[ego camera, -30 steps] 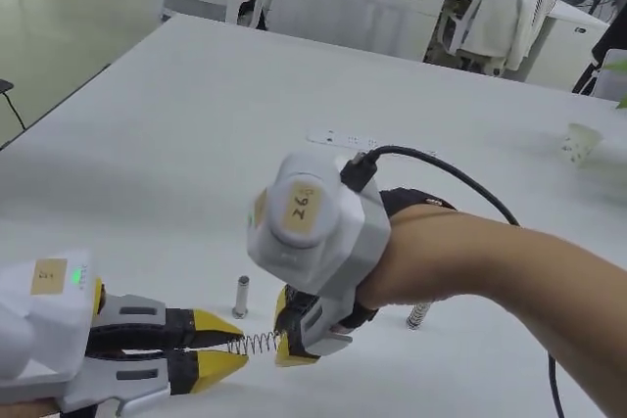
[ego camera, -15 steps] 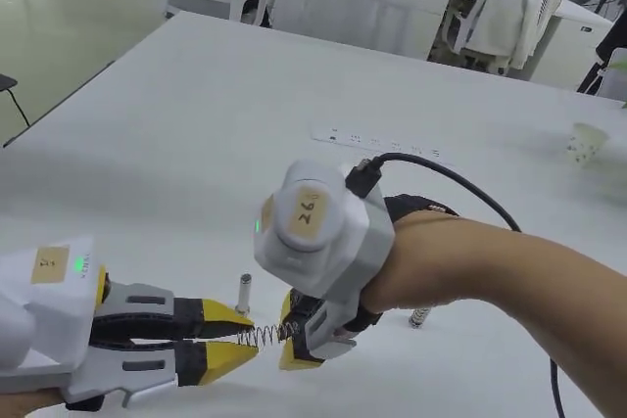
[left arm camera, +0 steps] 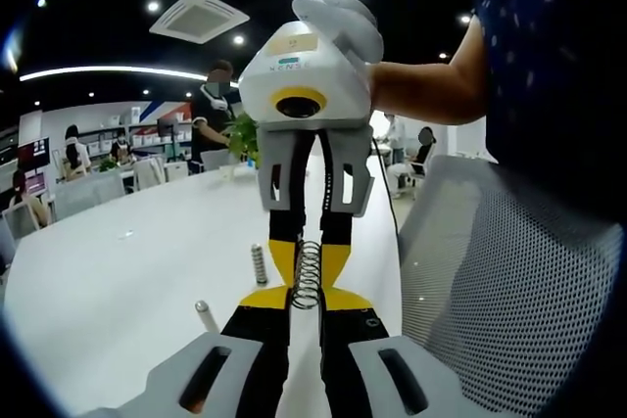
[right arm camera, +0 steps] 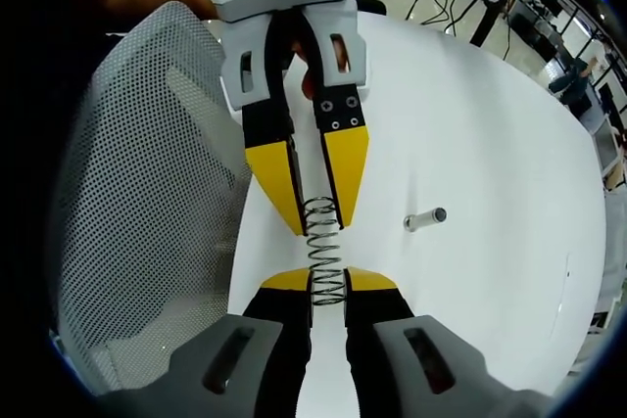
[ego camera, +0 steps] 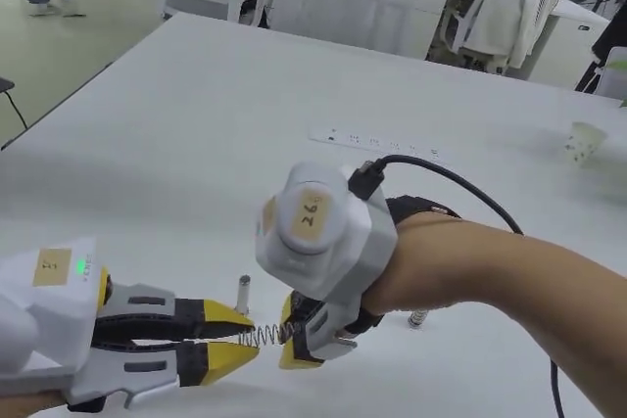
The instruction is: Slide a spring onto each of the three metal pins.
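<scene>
A short steel spring (ego camera: 263, 337) stretches level between my two grippers just above the white table (ego camera: 196, 124). My left gripper (ego camera: 245, 340) comes in from the lower left, shut on one end. My right gripper (ego camera: 287, 340), under its white housing, is shut on the other end. In the left gripper view the spring (left arm camera: 307, 276) runs from my own tips (left arm camera: 306, 299) into the right gripper (left arm camera: 308, 259). One metal pin (ego camera: 244, 293) stands upright just behind the spring; the same pin (right arm camera: 424, 219) shows in the right gripper view. A second spring (ego camera: 418, 320) lies by my right forearm.
A white power strip (ego camera: 377, 141) lies flat farther back on the table, and a paper cup (ego camera: 585, 142) stands at the far right. A black cable (ego camera: 460, 183) loops from the right gripper over the arm. Office chairs (ego camera: 333, 7) line the far edge.
The left gripper has edged right toward the right one, so the held spring spans a shorter gap and sits nearer the upright pin. The headset view has shifted slightly.
</scene>
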`<state>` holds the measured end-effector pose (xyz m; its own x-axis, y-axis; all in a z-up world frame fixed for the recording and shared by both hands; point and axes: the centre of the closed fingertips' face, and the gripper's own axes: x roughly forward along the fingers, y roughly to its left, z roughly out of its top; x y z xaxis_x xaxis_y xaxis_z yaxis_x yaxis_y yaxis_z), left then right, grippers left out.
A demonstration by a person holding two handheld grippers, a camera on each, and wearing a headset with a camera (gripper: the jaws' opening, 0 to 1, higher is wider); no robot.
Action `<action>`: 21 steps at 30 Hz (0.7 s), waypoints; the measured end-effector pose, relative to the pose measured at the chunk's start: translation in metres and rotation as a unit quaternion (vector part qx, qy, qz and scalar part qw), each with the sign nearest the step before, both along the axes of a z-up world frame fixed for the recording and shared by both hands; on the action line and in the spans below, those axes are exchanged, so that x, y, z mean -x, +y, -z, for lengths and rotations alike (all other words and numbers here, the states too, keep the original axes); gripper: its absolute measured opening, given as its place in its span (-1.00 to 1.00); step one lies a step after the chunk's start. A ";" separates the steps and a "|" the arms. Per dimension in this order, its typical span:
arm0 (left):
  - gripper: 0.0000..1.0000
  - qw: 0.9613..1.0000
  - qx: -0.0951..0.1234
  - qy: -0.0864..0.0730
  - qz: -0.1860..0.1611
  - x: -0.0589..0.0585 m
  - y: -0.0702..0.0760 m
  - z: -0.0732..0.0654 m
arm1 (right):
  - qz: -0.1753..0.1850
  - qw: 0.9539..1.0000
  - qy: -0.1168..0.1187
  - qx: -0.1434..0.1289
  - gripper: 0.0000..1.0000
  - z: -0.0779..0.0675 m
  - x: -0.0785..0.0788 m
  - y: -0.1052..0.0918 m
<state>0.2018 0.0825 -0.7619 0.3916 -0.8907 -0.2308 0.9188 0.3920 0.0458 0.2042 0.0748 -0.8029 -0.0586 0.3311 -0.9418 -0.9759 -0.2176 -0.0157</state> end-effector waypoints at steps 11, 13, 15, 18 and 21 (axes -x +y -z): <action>-0.94 1.000 -0.009 0.008 -0.002 0.000 0.000 0.006 | -0.003 1.000 -0.002 -0.010 -0.81 -0.013 0.004 0.006; -0.94 1.000 -0.009 0.009 -0.001 0.001 0.000 0.007 | -0.003 1.000 0.000 -0.013 -0.81 -0.015 0.005 0.007; -0.94 1.000 -0.010 0.010 0.000 0.001 -0.001 0.008 | -0.004 1.000 0.000 -0.014 -0.82 -0.017 0.006 0.009; -0.94 1.000 -0.011 0.011 0.001 0.002 -0.002 0.009 | -0.008 1.000 -0.003 -0.016 -0.82 -0.021 0.008 0.012; -0.94 1.000 -0.010 0.011 0.002 0.002 -0.003 0.008 | -0.009 1.000 -0.001 -0.020 -0.82 -0.025 0.010 0.015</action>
<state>0.1999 0.0791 -0.7703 0.3827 -0.8873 -0.2574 0.9212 0.3876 0.0339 0.1941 0.0902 -0.7775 -0.0620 0.3672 -0.9281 -0.9718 -0.2340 -0.0276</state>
